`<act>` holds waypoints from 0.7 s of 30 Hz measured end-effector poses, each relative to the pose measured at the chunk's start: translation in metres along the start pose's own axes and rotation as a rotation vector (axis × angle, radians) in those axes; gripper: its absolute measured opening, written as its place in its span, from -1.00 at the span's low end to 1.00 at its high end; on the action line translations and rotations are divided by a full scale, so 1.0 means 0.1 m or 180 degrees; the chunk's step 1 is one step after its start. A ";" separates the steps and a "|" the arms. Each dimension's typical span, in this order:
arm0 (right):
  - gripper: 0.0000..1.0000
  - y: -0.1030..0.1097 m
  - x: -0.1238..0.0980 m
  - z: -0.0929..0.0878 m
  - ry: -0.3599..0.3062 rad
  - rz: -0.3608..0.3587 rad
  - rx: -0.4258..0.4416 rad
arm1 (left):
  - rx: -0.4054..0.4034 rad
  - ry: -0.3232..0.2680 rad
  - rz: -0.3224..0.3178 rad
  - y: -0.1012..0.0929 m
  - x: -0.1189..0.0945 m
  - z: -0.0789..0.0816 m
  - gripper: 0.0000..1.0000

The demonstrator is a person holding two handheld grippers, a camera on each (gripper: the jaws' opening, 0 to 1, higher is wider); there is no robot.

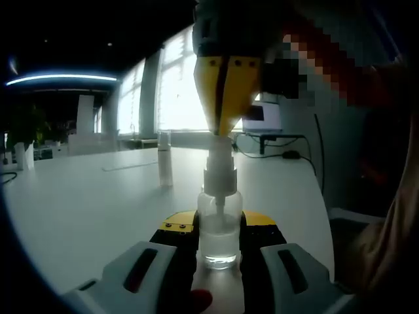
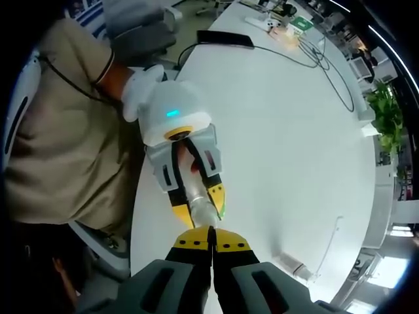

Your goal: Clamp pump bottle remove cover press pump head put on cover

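A clear pump bottle [image 1: 219,226] with a little liquid stands upright on the white table [image 1: 85,203], my left gripper [image 1: 219,243] shut on its body. Its white pump head [image 1: 220,169] sits on top. My right gripper [image 1: 224,127] comes down from above, its yellow fingertips shut together and resting on the pump head. The clear cover [image 1: 164,160] stands apart on the table, behind and to the left. In the right gripper view, my right gripper [image 2: 211,237] is shut directly over the bottle [image 2: 198,195], and the left gripper [image 2: 198,204] is held by a gloved hand [image 2: 141,88].
A laptop [image 1: 263,118] and cables [image 1: 288,156] lie at the far side of the table. A black flat device [image 2: 226,39] sits near the table's end. The person in beige [image 2: 59,131] stands at the table edge, and a plant [image 2: 386,111] grows beyond it.
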State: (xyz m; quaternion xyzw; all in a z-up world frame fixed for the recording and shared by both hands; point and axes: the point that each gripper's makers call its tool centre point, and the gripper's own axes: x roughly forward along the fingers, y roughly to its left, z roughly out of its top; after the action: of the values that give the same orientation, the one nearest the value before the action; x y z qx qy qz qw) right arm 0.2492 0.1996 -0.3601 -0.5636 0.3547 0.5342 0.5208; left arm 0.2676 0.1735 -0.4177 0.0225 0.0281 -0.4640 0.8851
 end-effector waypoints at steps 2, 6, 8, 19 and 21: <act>-1.00 0.00 0.00 0.00 0.0001 -0.0003 0.0001 | 0.0001 0.0000 0.0000 -0.01 0.00 0.01 -0.70; -1.00 0.00 0.00 0.00 -0.0006 0.0001 0.0007 | 0.0003 0.0000 0.0000 -0.02 0.00 0.01 -0.70; -1.00 0.00 0.00 -0.01 -0.0009 0.0002 0.0011 | 0.0002 0.0000 0.0001 0.00 0.00 0.00 -0.70; -1.00 0.00 -0.01 -0.01 -0.0033 0.0000 0.0020 | 0.0002 0.0000 0.0000 -0.01 0.00 0.00 -0.70; -1.00 0.00 0.00 -0.01 -0.0030 0.0002 0.0019 | 0.0002 0.0000 0.0002 0.00 0.00 0.00 -0.70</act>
State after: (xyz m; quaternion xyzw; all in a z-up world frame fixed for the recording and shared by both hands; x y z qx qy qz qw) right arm 0.2491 0.1988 -0.3598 -0.5595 0.3540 0.5359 0.5239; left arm 0.2672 0.1732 -0.4177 0.0228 0.0279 -0.4638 0.8852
